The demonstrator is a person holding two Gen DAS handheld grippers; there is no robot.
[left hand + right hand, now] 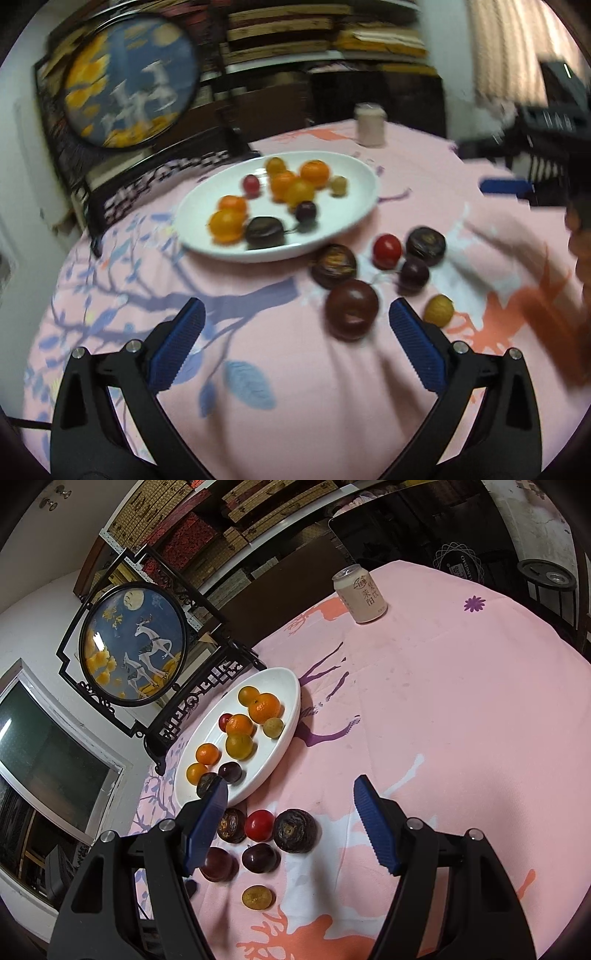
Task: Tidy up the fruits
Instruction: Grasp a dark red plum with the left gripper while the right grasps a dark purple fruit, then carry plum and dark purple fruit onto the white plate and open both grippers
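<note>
Several fruits are being held in the white oval plate (291, 698): oranges (264, 708), a yellowish citrus (239, 746), a pale longan (273, 727), a small red fruit (224, 722), a dark plum (230, 771) and a wrinkled dark fruit partly masked by a blue pad. Six loose fruits are being left on the pink tablecloth (443, 701) just below the plate: a red one (259, 825), two wrinkled dark ones, two dark plums and a brownish one (258, 897). A drink can (360, 592) is standing well apart, and a framed round deer picture (133, 642) is standing behind the plate. The left gripper (295, 326) is being held spread wide, the big dark plum (351, 309) lying between its fingers, untouched. The right gripper (290, 805) is being held spread, empty. The left view is being blurred, its right edge unreadable.
</note>
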